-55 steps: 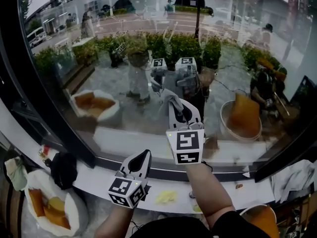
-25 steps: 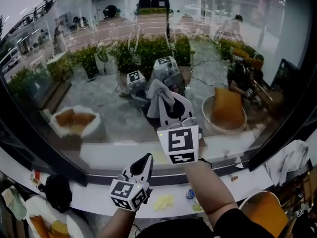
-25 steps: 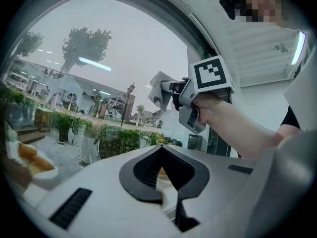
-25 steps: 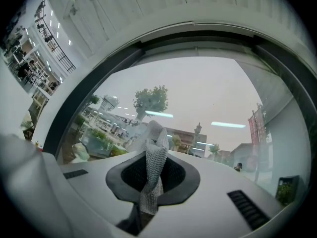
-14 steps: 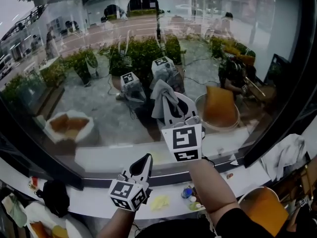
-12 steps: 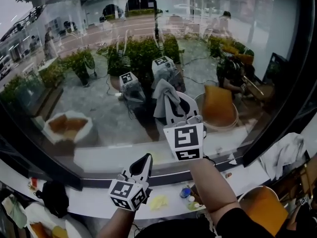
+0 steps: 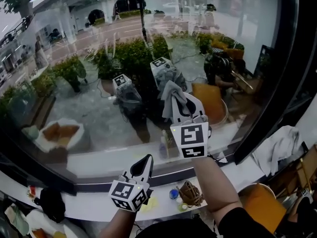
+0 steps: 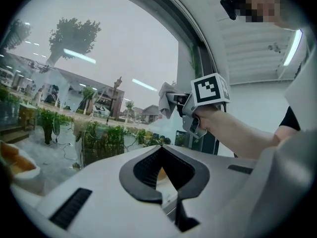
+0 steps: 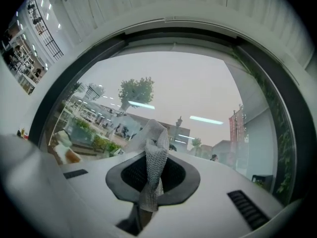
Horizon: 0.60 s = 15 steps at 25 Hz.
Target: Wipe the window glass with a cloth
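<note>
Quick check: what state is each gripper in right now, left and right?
Left gripper: shut, holding nothing.
Right gripper: shut on the grey cloth.

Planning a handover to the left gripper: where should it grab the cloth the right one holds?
Take the loose bunch of the cloth that sticks out past the tips of the right gripper, coming from the left; the rest is pinched between its jaws. The left gripper is shut: open first.
</note>
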Motion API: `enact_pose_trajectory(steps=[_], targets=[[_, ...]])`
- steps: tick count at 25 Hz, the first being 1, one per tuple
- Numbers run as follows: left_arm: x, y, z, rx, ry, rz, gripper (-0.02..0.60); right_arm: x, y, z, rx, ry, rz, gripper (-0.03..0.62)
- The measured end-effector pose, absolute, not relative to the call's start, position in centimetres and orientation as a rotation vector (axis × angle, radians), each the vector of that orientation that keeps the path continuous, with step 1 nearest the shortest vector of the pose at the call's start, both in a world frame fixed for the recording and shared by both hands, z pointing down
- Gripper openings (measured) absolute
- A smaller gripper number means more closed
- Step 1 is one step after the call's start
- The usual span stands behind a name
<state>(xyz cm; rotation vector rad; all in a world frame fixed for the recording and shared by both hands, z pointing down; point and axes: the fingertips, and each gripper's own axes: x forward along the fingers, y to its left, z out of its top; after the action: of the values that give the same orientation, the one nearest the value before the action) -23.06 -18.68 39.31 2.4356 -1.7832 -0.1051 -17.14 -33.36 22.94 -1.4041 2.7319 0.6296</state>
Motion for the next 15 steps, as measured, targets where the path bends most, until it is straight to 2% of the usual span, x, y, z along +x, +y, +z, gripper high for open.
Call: enact_pose_trajectory(steps=[15], targets=[[-8.2, -26.1, 39.8, 2.498, -1.676, -0.046, 0.008, 2.7, -42.9, 24.8, -1.645, 2.656, 0.552, 0.041]])
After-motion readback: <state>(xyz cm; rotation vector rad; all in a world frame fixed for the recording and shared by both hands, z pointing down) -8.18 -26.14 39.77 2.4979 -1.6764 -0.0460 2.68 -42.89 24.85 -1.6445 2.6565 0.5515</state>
